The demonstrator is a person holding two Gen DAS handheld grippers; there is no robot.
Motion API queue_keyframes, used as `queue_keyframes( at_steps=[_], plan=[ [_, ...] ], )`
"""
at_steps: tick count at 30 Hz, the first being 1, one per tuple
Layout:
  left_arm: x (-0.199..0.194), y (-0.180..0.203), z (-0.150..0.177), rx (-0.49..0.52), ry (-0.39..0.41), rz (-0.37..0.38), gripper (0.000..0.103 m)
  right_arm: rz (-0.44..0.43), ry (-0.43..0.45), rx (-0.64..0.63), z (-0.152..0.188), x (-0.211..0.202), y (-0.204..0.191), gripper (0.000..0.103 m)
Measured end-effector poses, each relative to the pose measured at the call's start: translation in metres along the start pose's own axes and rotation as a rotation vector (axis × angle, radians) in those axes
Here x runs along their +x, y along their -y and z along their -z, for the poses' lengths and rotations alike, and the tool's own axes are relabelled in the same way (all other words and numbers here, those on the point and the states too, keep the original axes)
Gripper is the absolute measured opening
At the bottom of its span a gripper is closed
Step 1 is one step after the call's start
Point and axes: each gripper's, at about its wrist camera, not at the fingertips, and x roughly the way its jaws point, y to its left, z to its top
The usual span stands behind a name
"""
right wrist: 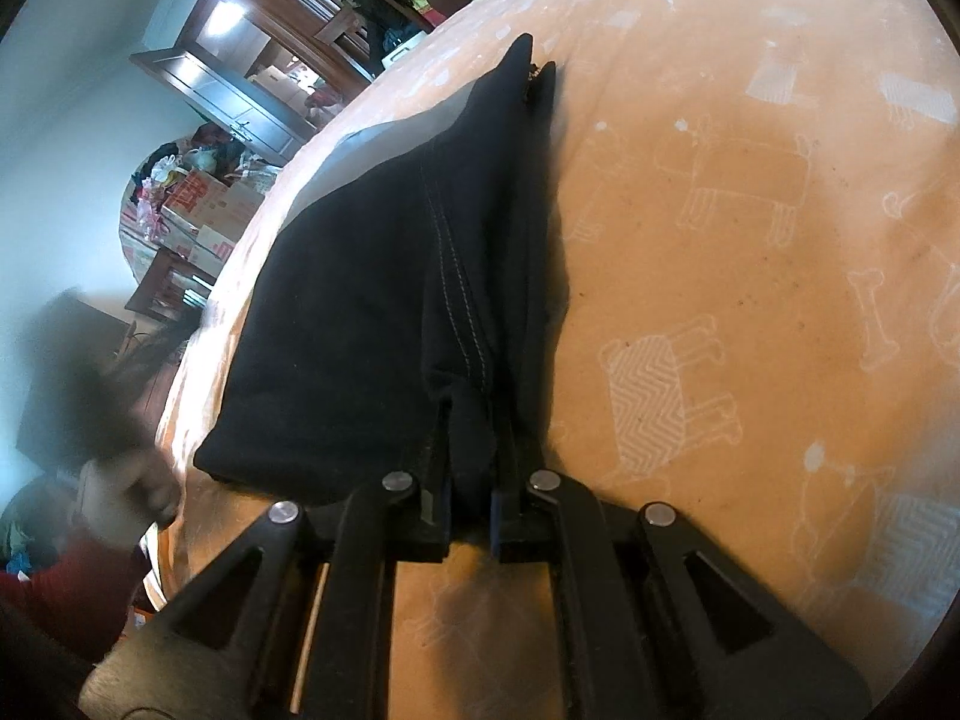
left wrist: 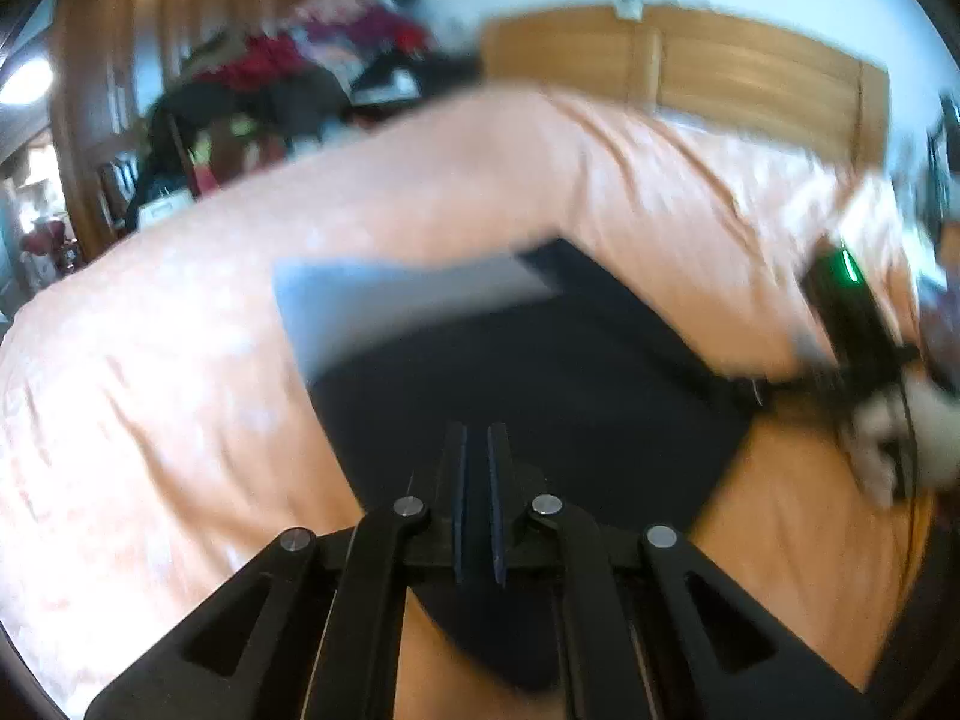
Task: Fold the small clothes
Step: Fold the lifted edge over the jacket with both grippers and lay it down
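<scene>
The left gripper (left wrist: 478, 480) is held above the black garment (left wrist: 540, 372), jaws nearly closed, nothing gripped. The garment is spread on the orange bedsheet (right wrist: 750, 192). Its edge is clamped by the right gripper (right wrist: 471, 510).

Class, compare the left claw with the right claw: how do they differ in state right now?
The right claw is shut on the black garment, cloth bunched between its fingers; the left claw is nearly shut with nothing between its fingers. The right view is sharp, the left blurred. Both are over the same garment on the orange bedsheet.
</scene>
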Motion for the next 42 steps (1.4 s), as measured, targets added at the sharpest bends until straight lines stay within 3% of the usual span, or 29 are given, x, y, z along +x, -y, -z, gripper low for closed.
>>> queue_keyframes(
  at_steps=[2,5,7,10,11,13,14,16,18,21,22,24,26,28,30,32,34,36,37,38,39,42],
  plan=[
    [0.057,-0.006,0.026,0.058,-0.156,-0.024,0.007,-0.014,0.000,-0.003,0.002,-0.001,0.001,0.006],
    [0.051,-0.023,0.006,0.009,-0.138,0.036,0.002,-0.009,0.008,-0.012,0.004,-0.001,0.002,0.006],
    [0.042,-0.045,-0.019,-0.067,-0.058,0.052,0.000,-0.023,0.013,-0.007,0.005,-0.001,0.005,0.006],
    [0.053,-0.078,-0.050,-0.158,0.012,0.016,0.000,-0.027,0.015,-0.006,0.004,-0.002,0.005,0.006],
    [0.068,-0.085,-0.054,-0.153,-0.002,-0.007,0.000,-0.027,0.016,-0.006,0.004,-0.002,0.005,0.006],
    [0.120,-0.086,-0.034,-0.109,-0.151,-0.035,0.000,-0.036,0.019,-0.009,0.004,-0.002,0.003,0.006],
    [0.126,-0.077,-0.033,-0.048,-0.141,-0.075,0.000,-0.032,0.017,-0.011,0.005,-0.002,0.004,0.006],
    [0.124,-0.075,-0.046,-0.014,-0.168,-0.079,0.000,-0.036,0.022,-0.009,0.006,-0.003,0.003,0.006],
    [0.112,-0.085,-0.065,-0.052,-0.115,-0.041,0.000,-0.038,0.024,-0.010,0.007,-0.003,0.003,0.006],
    [0.102,-0.106,-0.093,-0.106,-0.015,-0.040,0.000,-0.039,0.026,-0.009,0.007,-0.004,0.003,0.006],
    [0.110,-0.110,-0.095,-0.116,-0.019,-0.050,0.000,-0.039,0.025,-0.008,0.007,-0.004,0.002,0.006],
    [0.164,-0.124,-0.075,-0.118,-0.182,-0.081,0.000,-0.045,0.026,-0.008,0.006,-0.004,0.002,0.006],
    [0.178,-0.122,-0.068,-0.084,-0.201,-0.111,0.000,-0.046,0.025,-0.005,0.005,-0.004,0.003,0.006],
    [0.171,-0.114,-0.077,-0.048,-0.224,-0.136,0.000,-0.049,0.024,0.000,0.006,-0.004,0.004,0.006],
    [0.141,-0.108,-0.083,-0.067,-0.177,-0.089,0.000,-0.054,0.025,0.003,0.006,-0.005,0.005,0.006],
    [0.079,-0.096,-0.079,-0.073,-0.061,-0.025,0.000,-0.055,0.025,0.002,0.006,-0.005,0.005,0.006],
    [0.019,-0.065,-0.054,-0.026,0.005,0.045,0.000,-0.055,0.025,0.002,0.005,-0.005,0.005,0.006],
    [-0.002,-0.034,-0.020,0.024,-0.048,0.105,0.000,-0.053,0.025,0.001,0.005,-0.005,0.005,0.006],
    [0.003,-0.012,0.013,0.073,-0.146,0.134,0.000,-0.052,0.025,0.001,0.005,-0.005,0.005,0.006],
    [0.011,0.001,0.037,0.092,-0.199,0.128,0.000,-0.050,0.025,0.000,0.005,-0.005,0.004,0.006],
    [0.009,0.010,0.057,0.109,-0.174,0.097,0.000,-0.042,0.023,-0.006,0.005,-0.005,0.003,0.006],
    [0.006,-0.002,0.045,0.056,-0.164,0.109,0.000,0.026,0.023,-0.025,0.003,-0.010,-0.008,0.008]
  ],
)
